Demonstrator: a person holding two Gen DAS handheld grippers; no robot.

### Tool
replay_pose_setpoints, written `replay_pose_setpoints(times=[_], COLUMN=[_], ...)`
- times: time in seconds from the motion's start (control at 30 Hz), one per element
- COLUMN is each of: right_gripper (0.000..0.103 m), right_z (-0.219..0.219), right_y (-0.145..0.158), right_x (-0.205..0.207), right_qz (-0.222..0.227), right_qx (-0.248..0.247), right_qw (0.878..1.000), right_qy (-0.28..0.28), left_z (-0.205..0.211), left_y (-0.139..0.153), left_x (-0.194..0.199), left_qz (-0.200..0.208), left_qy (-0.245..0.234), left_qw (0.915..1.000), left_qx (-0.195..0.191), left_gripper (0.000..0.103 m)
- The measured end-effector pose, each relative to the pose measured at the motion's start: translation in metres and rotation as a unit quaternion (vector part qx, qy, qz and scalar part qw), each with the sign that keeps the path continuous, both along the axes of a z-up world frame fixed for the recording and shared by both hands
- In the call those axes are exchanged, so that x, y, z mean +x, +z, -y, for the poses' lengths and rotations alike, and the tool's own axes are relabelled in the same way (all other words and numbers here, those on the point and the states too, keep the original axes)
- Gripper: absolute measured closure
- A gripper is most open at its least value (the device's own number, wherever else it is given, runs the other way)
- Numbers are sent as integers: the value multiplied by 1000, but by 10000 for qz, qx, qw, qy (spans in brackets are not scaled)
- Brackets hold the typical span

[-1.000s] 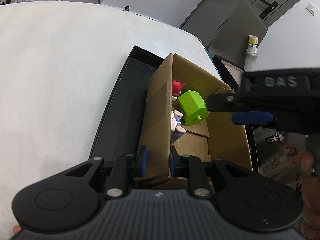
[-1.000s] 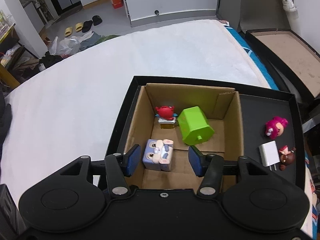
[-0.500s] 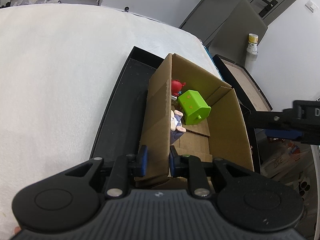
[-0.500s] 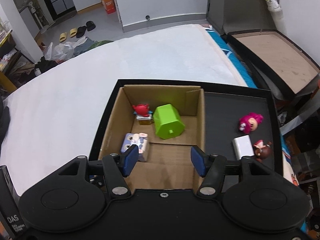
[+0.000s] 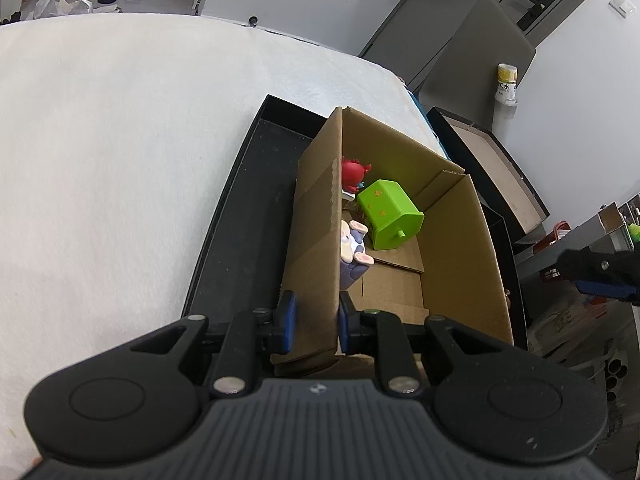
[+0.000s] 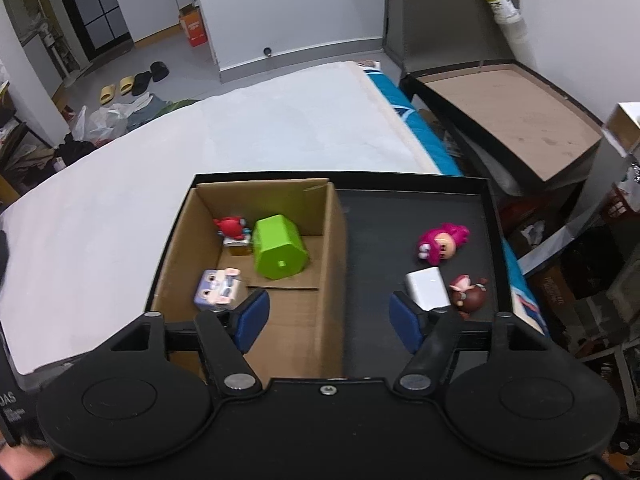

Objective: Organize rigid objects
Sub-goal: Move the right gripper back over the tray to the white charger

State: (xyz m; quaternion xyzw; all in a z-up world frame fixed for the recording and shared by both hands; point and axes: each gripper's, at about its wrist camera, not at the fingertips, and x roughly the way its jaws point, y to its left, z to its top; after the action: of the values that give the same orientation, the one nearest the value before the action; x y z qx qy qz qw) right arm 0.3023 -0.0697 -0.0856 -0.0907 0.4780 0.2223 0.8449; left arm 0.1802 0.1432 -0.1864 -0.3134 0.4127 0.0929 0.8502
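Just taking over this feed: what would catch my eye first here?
The open brown cardboard box in the black tray, holding a bright green plastic block, a red figure and a blue-grey cube toy. The left claw pinches the box's wall. A pink figure lies on the tray beside the box.

Left view: cardboard box wall hides most of the red figure and blue-grey figure. Right tongs cut off at the edge. Right view: white block corner sits behind a pad.
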Motion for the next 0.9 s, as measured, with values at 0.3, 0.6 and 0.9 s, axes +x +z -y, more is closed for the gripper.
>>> replay_pose_setpoints(times=[0.3, 0.6, 0.9], right_gripper=[36, 36, 36], right_z=[34, 56, 67], right_y=[-10, -27, -52], right_x=[9, 18, 35], right_qz=[-63, -145, -260], right_qx=[18, 76, 27], right_qw=[9997, 9990, 9981], right_qy=[-225, -407, -560], left_z=[3, 6, 5], left_y=[0, 0, -1], left_x=[1, 3, 5], left_qz=[-31, -42, -81], left_qy=[9, 8, 54], left_qw=[10000, 9999, 9999], left_qx=[64, 130, 101], left_gripper=[83, 83, 83])
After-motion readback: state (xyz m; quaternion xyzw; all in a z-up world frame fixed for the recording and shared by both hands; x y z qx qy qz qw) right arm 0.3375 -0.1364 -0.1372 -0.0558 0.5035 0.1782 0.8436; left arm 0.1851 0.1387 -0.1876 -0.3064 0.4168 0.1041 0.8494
